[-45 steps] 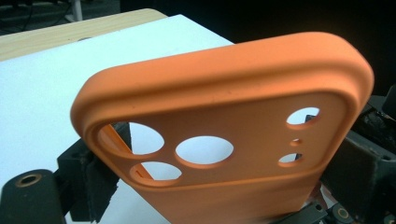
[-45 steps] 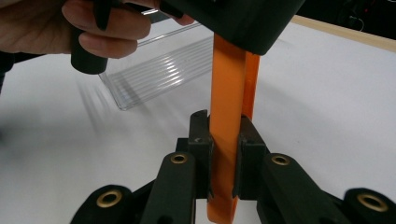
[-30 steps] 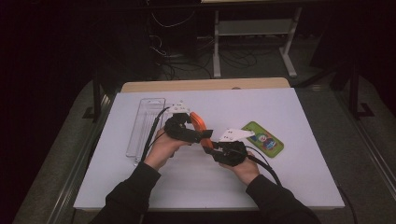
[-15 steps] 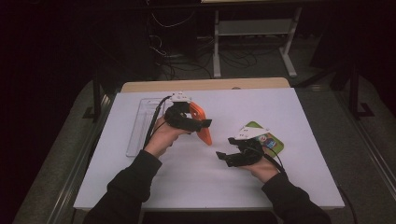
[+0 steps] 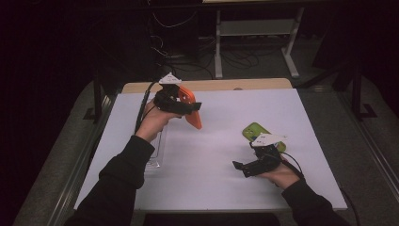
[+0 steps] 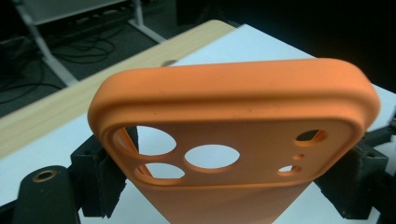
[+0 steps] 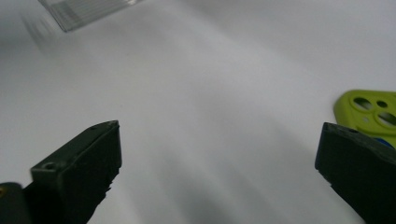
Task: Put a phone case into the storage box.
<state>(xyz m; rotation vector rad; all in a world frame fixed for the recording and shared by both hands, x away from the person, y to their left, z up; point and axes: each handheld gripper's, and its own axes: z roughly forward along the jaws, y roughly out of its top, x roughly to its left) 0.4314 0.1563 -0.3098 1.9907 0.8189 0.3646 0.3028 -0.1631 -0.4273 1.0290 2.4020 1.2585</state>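
An orange phone case [image 5: 194, 118] with camera cut-outs hangs above the far left of the white table [image 5: 207, 183]. My left gripper [image 5: 187, 106] is shut on it. In the left gripper view the orange case [image 6: 233, 112] spans the space between the two pads [image 6: 106, 179], which press on its side edges. My right gripper [image 5: 243, 168] is low over the table's right front. Its jaws have just been opening and now stand wide apart with nothing between them [image 7: 219, 149]. A green phone case [image 5: 254, 131] lies just behind it, and the green case [image 7: 369, 108] is beside the right jaw.
A clear plastic tray [image 5: 155, 153] lies along the table's left side, partly under the left forearm; the tray's corner [image 7: 88, 11] shows ahead of the right gripper. A wooden strip [image 5: 221, 85] edges the table's far side. Metal stands and cables sit on the dark floor beyond.
Both grippers met at the orange case in the table's middle. The right one has let go, opened and drawn back to the right. The left one has lifted the case up and away.
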